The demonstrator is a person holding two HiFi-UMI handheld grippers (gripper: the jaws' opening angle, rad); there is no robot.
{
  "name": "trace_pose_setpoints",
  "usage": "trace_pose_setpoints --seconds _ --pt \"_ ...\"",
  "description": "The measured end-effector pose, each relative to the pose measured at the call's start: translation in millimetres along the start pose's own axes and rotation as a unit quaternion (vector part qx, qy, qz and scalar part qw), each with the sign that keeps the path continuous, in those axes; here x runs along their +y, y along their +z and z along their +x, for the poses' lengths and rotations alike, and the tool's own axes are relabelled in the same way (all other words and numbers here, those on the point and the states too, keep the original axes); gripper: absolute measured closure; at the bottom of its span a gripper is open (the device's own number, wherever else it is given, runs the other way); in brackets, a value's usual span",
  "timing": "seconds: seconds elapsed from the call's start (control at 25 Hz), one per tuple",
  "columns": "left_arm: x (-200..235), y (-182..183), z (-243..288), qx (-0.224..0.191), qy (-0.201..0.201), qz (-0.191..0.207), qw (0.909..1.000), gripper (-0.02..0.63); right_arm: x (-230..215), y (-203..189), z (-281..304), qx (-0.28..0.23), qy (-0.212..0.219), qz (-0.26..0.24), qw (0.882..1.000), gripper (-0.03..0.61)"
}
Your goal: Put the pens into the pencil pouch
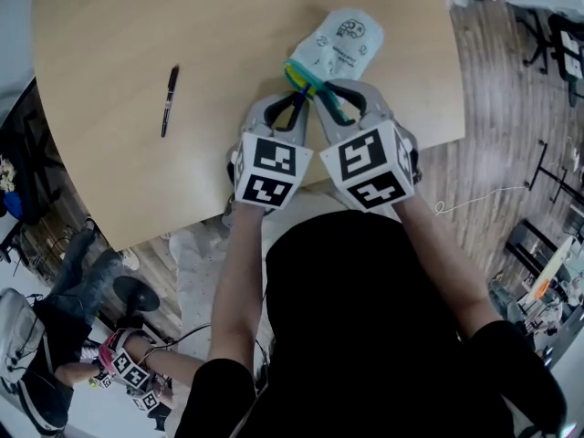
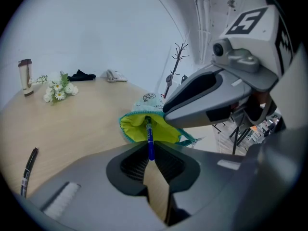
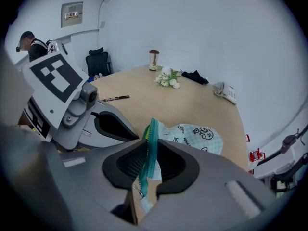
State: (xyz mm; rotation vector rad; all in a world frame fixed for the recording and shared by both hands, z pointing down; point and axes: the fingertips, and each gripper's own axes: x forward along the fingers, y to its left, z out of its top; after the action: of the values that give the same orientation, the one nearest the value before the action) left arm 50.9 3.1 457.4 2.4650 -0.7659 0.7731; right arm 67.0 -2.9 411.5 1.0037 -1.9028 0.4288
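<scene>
**Feed the blue pen straight down the pouch's throat**

Your left gripper is clenched on the blue pen. The pen's far end is already just inside the yellow-lined mouth of the pencil pouch. The pouch lies on the right side of the table, close to its near edge, with the mouth facing you.

Your right gripper pinches the teal zipper edge and lifts that side so the mouth gapes. Hold that pinch firm and a little high, or the lining will likely fold over the pen.

Push the pen along its own length, away from you, in line with the pouch. Release only once most of the barrel is inside, so it cannot tip back out.

The black pen lies well apart to the left.
</scene>
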Motion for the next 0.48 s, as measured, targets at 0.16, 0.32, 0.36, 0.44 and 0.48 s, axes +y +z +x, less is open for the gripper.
trace_pose_setpoints --seconds 0.16,0.32,0.36,0.44,0.48 --pt "-5 10 8 -0.008 0.000 0.002 1.0000 0.581 -4 -3 -4 -0.005 0.004 0.000 1.000 0.505" --pt "-6 10 13 -0.011 -0.003 0.003 0.9999 0.581 -3 -5 -5 -0.004 0.006 -0.003 1.000 0.506" --pt "-6 11 15 -0.013 -0.004 0.004 0.9999 0.581 -2 -5 -6 -0.004 0.006 -0.004 1.000 0.505" --pt "-5 14 17 -0.016 -0.004 0.005 0.9998 0.581 -2 -4 -6 -0.006 0.006 -0.005 1.000 0.506" --pt "-3 14 17 -0.017 -0.004 0.005 0.9998 0.581 -2 -3 -6 -0.005 0.006 -0.004 1.000 0.505"
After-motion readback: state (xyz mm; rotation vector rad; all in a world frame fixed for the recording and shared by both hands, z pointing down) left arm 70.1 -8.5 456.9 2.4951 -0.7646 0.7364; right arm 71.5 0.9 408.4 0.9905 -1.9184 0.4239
